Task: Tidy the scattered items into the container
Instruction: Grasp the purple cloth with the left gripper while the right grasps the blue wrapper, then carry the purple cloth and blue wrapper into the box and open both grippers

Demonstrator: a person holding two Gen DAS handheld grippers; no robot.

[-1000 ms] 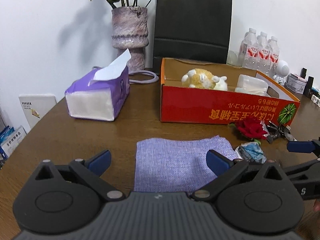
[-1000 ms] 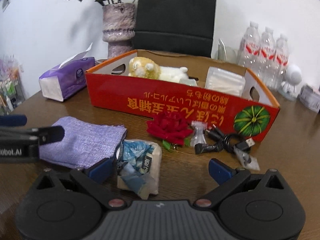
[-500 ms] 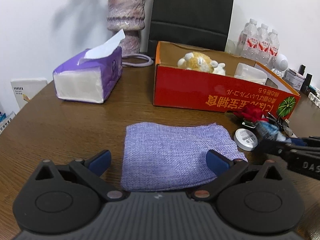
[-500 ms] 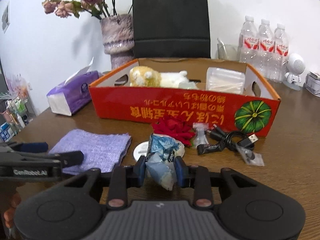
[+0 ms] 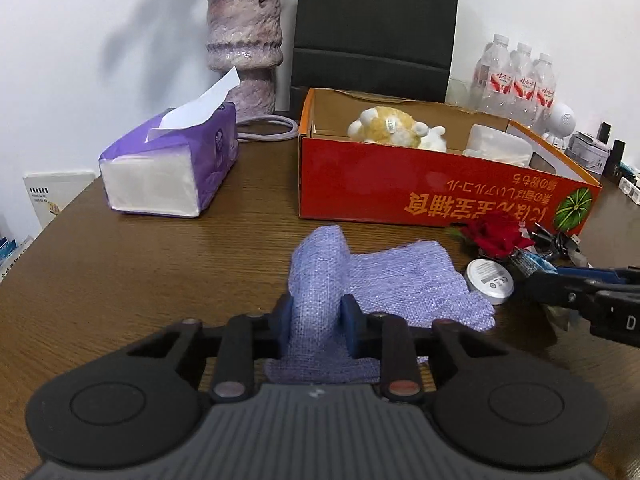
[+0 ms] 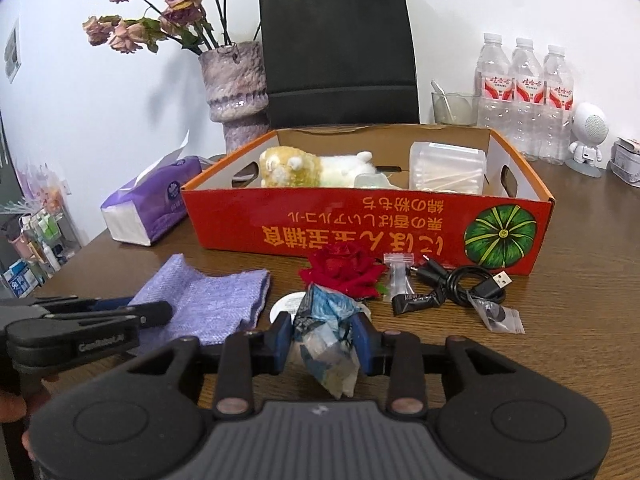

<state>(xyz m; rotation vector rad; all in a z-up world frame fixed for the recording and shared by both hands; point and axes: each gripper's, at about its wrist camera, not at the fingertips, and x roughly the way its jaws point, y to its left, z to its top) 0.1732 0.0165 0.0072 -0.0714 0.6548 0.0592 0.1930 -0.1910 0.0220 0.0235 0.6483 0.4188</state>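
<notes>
The red box [image 6: 360, 232] stands toward the back of the worktop [image 5: 140, 280], open at the top, and holds a yellow-and-white plush [image 6: 308, 168] at its left, a clear tub of cotton swabs [image 6: 448, 168] at its right and a small pale thing between them that I cannot make out. Its front wall carries orange Japanese print, upside down from here, and a green pumpkin picture [image 6: 500, 236] at the right end. Left of the box lies a purple tissue pack [image 5: 168, 172] with a sheet sticking up; behind it stand a mottled vase [image 6: 236, 92] of dried roses and a black paper bag [image 6: 340, 48]. At the back right corner stand three water bottles [image 6: 524, 92] with red-and-white labels, too small to read. In front of the box, loose on the worktop, lie a red rose [image 6: 344, 272], a black USB cable [image 6: 468, 284], a small clear bag [image 6: 500, 316] and a round white tin [image 5: 490, 280] with a printed label. The left tongs [image 5: 316, 316] are clenched on a bunched fold of the purple cloth [image 5: 392, 280], whose rest lies flat near the front edge. The right tongs [image 6: 324, 340] grip a crumpled blue-and-white wrapper [image 6: 324, 320], their jaws easing slightly apart with the wrapper between the pads. The left tongs' side reads "GenRobot.AI".
</notes>
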